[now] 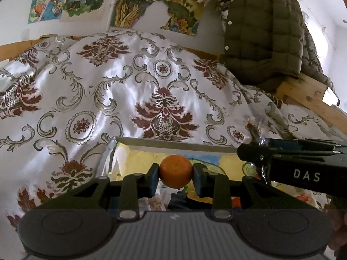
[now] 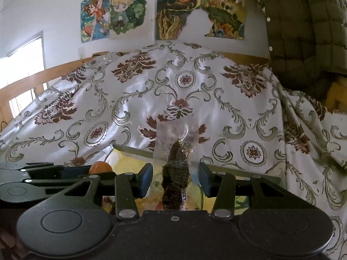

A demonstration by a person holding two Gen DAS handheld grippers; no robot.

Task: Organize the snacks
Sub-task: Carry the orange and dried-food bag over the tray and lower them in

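Observation:
My left gripper [image 1: 176, 174] is shut on a small orange mandarin [image 1: 176, 171], both pads pressed to its sides. It hovers over an open box [image 1: 173, 146] with a silvery rim and a yellow printed inside. In the right wrist view, my right gripper [image 2: 175, 178] is shut on a clear plastic packet [image 2: 176, 173] with a dark snack in it, the pads against the packet's edges. The two grippers are side by side above the box [image 2: 130, 150]. The right gripper [image 1: 246, 151] shows at the right of the left wrist view, and the mandarin [image 2: 100, 167] at the left of the right wrist view.
A shiny white cloth [image 1: 130, 86] with maroon and grey ornaments covers the surface behind the box. An olive quilted jacket [image 1: 264, 34] hangs over a wooden frame [image 1: 308, 95] at the right. Posters [image 2: 121, 10] are on the wall, and a window [image 2: 23, 60] is at the left.

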